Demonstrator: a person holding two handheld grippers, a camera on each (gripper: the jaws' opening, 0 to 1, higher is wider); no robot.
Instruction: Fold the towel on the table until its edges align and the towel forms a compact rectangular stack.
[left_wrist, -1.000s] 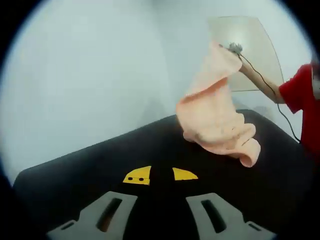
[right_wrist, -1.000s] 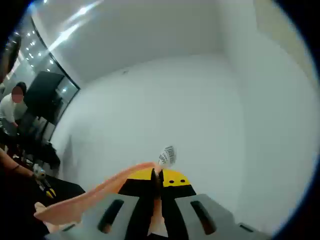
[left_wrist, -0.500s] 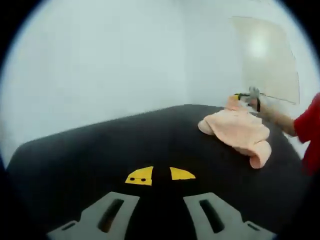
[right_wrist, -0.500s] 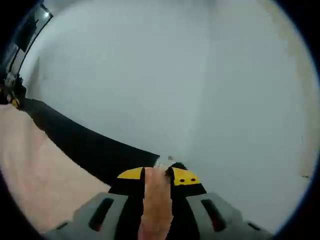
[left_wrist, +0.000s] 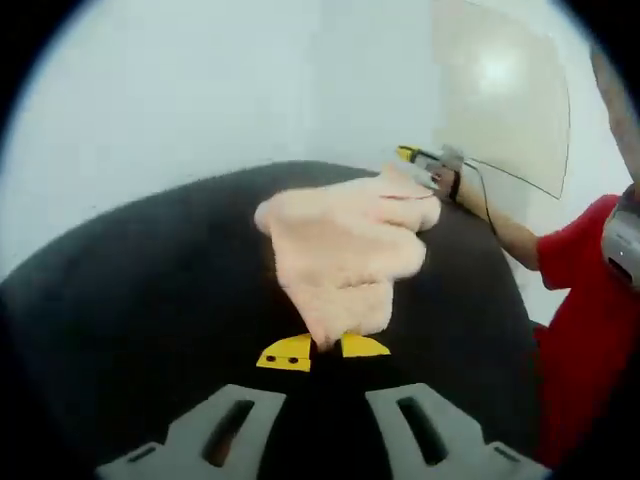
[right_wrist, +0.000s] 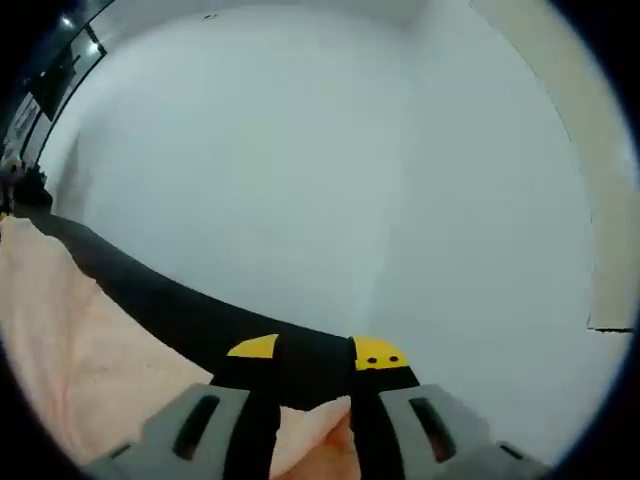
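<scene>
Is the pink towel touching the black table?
Touching. In the left gripper view the towel lies spread flat on the black table, no gap beneath it.

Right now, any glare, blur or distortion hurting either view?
Left gripper view: bright glare patch on the beige wall panel; towel soft, slightly blurred; fisheye bends the table edge. Right gripper view: towel close and out of focus; wall evenly lit.

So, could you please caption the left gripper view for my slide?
Peach towel bunched on the black table, between the left gripper and the right gripper.
</scene>
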